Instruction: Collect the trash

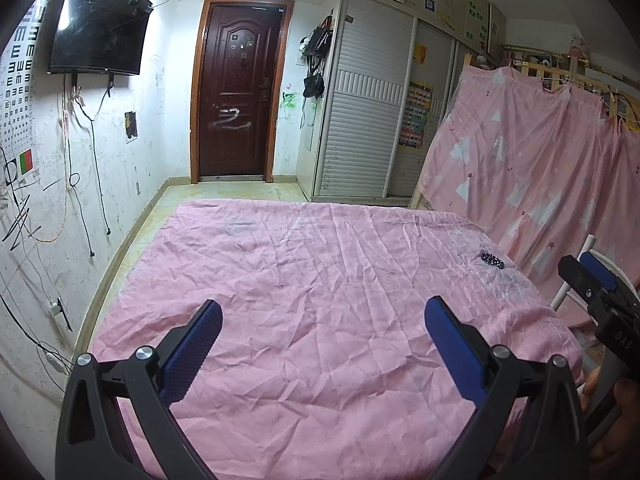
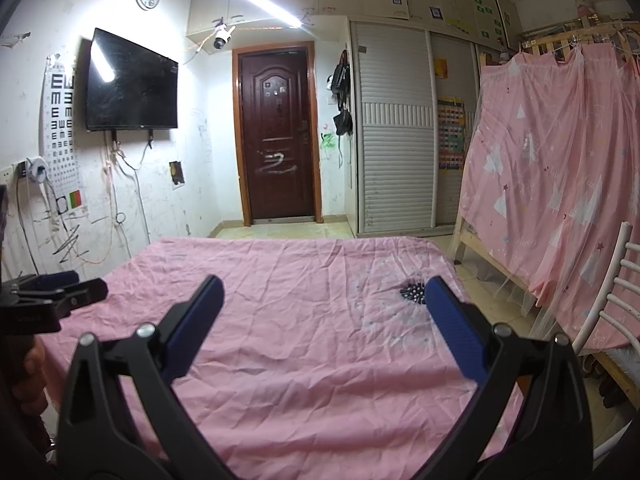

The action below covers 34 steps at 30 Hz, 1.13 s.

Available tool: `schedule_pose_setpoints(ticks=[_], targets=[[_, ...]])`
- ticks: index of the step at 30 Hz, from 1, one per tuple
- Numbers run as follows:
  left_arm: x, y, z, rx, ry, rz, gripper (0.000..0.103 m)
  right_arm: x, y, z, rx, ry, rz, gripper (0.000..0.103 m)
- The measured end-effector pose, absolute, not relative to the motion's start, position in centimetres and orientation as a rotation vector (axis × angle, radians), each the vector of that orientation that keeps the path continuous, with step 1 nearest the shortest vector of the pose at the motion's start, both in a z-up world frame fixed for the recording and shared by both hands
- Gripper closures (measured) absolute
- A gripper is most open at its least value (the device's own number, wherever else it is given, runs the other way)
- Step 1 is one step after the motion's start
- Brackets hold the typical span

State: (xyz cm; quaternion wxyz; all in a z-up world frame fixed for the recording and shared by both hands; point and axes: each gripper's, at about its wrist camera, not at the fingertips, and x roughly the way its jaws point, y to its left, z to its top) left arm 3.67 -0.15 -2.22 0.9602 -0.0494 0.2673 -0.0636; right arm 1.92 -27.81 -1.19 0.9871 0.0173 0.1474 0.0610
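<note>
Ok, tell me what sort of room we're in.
Most likely a lived-in bedroom, probably a child's. A bed under a wrinkled pink sheet fills the middle, a wooden bunk frame hung with pink curtains stands to the right, and a slatted sliding wardrobe sits beside the brown door.

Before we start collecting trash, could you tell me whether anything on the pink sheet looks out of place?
One thing stands out: a small dark spiky object lies alone on the pink sheet, toward its right side. What it is cannot be told. Otherwise the sheet is only wrinkled.
</note>
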Motion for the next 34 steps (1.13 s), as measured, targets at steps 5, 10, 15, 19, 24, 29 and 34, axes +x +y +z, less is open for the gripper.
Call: schedule_pose_setpoints(ticks=[5,10,15,19,24,29,34], targets=[[3.68,-0.12,-2.22,-0.101,0.543,-0.13,0.009,1.91,-27.77,-1.21,0.034,0.296,0.12,0.006],[3.67,-0.15,-2.25,-0.101,0.544,-0.128,0.009,1.88,-27.71,-1.16,0.034,0.296,0.122,0.006],[3.7,-0.12,-2.26,-0.099,0.542,-0.127,0.009,1.92,-27.76,-1.21,0.035,0.296,0.122,0.006],[3.56,-0.32,-2.4,-0.092,0.53,-0.118,0.009,1.87,-27.68,-1.16,0.034,0.296,0.122,0.006],[3.62,-0.28,-2.54,-0.099,0.543,-0.125,0.009,1.92,-27.68,-1.21,0.035,0.297,0.123,0.006],[3.79,-0.13,-2.54,-0.103,0.552,-0.125,0.009,1.9,-27.63,-1.18,0.033,0.297,0.122,0.006],[3.81,-0.07,-2.52,-0.105,0.555,-0.125,0.009,1.9,-27.54,-1.17,0.033,0.298,0.122,0.006]])
